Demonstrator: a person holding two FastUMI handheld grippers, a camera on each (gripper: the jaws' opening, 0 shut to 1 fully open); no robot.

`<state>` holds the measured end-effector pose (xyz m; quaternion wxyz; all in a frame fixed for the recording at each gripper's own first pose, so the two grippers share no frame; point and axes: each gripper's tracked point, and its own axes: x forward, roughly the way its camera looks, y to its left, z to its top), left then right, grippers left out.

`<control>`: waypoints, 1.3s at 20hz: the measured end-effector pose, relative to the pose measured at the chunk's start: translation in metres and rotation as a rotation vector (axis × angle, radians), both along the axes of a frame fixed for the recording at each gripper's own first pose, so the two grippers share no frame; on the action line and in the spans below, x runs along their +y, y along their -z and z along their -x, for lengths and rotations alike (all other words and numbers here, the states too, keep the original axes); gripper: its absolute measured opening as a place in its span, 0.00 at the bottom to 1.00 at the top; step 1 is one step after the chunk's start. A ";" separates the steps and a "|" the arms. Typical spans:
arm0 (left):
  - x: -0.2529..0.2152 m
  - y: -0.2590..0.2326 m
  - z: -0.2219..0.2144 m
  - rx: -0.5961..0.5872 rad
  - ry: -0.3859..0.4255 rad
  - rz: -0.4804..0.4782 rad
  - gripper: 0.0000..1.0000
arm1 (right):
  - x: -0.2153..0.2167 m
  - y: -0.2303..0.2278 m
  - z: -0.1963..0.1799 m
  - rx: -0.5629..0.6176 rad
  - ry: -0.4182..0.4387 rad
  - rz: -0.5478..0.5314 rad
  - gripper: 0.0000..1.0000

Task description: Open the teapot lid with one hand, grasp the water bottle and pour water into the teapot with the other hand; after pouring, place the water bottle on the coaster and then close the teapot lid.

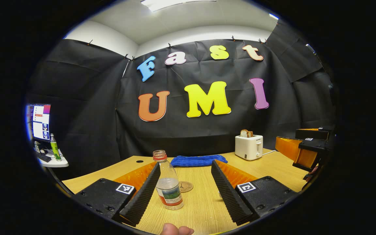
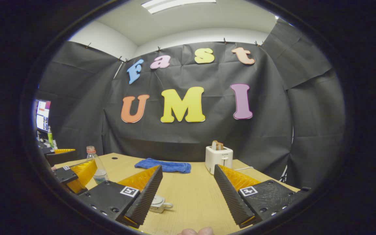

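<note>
A clear water bottle (image 1: 168,184) with no cap stands on the wooden table (image 1: 201,209), between the fingers of my open left gripper (image 1: 185,164). It sits close against the left-hand finger and well apart from the other. Just behind it lies a round coaster (image 1: 186,186). In the right gripper view a small white teapot (image 2: 159,203) with a handle peeks out beside one finger of my open right gripper (image 2: 188,168), low and near; its lid is hard to make out. The bottle (image 2: 98,166) and the left gripper (image 2: 72,171) stand at that view's left.
A folded blue towel (image 1: 198,160) lies at the back of the table. A white toaster (image 1: 248,147) holding bread stands to its right. The right gripper (image 1: 305,150) hovers at the table's right edge. A side shelf with a monitor (image 1: 41,122) is far left.
</note>
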<state>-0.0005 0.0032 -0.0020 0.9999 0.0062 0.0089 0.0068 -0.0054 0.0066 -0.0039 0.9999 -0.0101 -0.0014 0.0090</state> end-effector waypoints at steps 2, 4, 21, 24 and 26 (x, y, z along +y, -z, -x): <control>0.000 0.000 0.000 0.006 -0.004 -0.002 0.98 | 0.002 0.001 0.000 -0.002 -0.002 0.008 0.96; 0.000 0.000 0.000 0.008 -0.006 0.000 0.98 | 0.005 0.002 0.001 -0.003 -0.007 0.013 0.96; 0.026 -0.002 0.000 0.029 -0.057 -0.004 0.98 | 0.072 0.117 -0.046 0.242 -0.168 0.063 0.96; 0.030 0.004 -0.001 0.047 -0.062 0.001 0.98 | 0.075 0.131 -0.058 0.281 -0.176 0.059 0.98; 0.034 0.006 -0.002 0.052 -0.069 0.002 0.98 | 0.078 0.133 -0.065 0.283 -0.177 0.063 0.96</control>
